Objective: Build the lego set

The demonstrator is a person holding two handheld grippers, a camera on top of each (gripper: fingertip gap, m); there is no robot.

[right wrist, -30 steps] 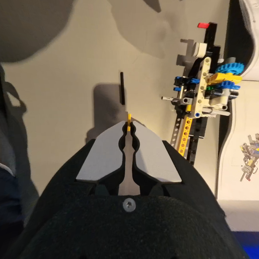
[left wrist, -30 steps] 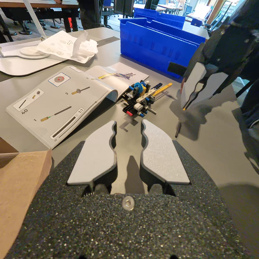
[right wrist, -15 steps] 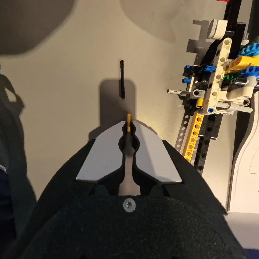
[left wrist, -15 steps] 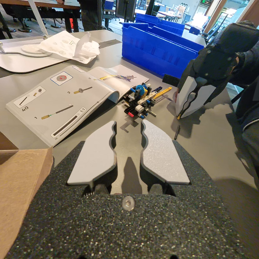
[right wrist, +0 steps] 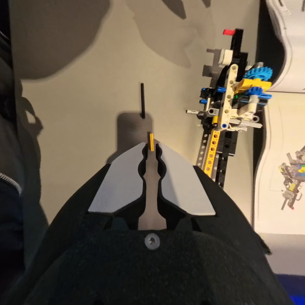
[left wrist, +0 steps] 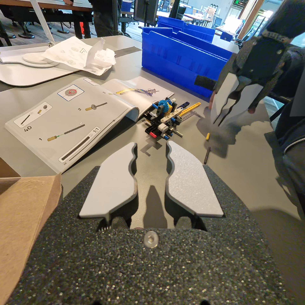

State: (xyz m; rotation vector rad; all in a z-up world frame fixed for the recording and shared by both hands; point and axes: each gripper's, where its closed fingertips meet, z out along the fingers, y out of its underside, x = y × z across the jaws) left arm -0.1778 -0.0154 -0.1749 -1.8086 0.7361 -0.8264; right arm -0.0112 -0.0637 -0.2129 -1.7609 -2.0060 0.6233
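The partly built lego model (left wrist: 165, 118) lies on the grey table beside the open instruction booklet (left wrist: 74, 118). A small yellow piece (left wrist: 207, 136) lies on the table, with a thin black axle (left wrist: 207, 155) just beyond it in line. My right gripper (left wrist: 216, 124) hovers above the yellow piece with its jaws slightly parted and empty. In the right wrist view the yellow piece (right wrist: 151, 142) shows between my fingertips (right wrist: 151, 144), the axle (right wrist: 142, 100) ahead, the model (right wrist: 231, 105) to the right. My left gripper (left wrist: 151, 145) is open and empty, short of the model.
A blue bin (left wrist: 181, 62) stands behind the model. A cardboard box (left wrist: 24, 214) is at the left near edge. Crumpled white paper (left wrist: 85, 56) and a white board lie at the back left. A person's dark sleeve is at the right. Across from one pair of fingers to the other is roughly 20 cm.
My right gripper lowered the yellow piece beside the axle, opened and let it go, then lifted. The piece now lies on the table. My left gripper stayed open and about still.
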